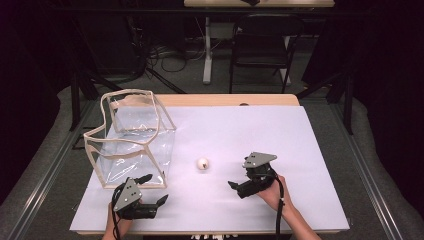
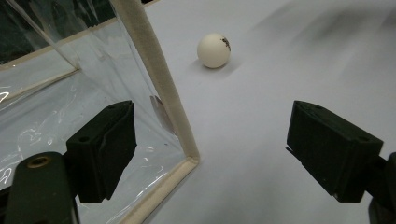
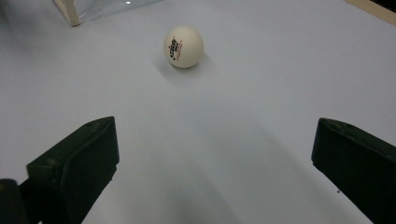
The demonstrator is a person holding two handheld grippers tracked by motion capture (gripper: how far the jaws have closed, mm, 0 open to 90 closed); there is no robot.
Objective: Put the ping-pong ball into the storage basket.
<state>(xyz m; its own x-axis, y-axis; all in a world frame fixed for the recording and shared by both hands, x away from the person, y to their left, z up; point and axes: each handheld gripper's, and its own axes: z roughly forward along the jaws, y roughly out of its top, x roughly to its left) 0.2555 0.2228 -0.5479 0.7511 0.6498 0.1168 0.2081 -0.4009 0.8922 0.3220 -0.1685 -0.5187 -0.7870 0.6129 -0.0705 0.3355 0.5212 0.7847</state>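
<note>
A white ping-pong ball [image 1: 203, 163] with a small printed mark lies on the white sheet near the table's middle. To its left stands a clear plastic bag [image 1: 132, 137] with beige trim, its mouth open upward. My left gripper [image 1: 154, 189] is open at the bag's near right corner. In the left gripper view the beige edge [image 2: 159, 84] runs between the wide jaws, with the ball [image 2: 214, 50] beyond. My right gripper [image 1: 239, 179] is open, right of the ball and pointing at it. The ball [image 3: 183, 46] lies well ahead of its empty jaws.
The white sheet [image 1: 280, 140] covers most of a wooden table [image 1: 225, 99]. Behind the table stand a black folding chair [image 1: 260, 45] and a white desk leg [image 1: 207, 50], with cables on the floor. A corner of the bag [image 3: 70, 11] shows at the top left of the right gripper view.
</note>
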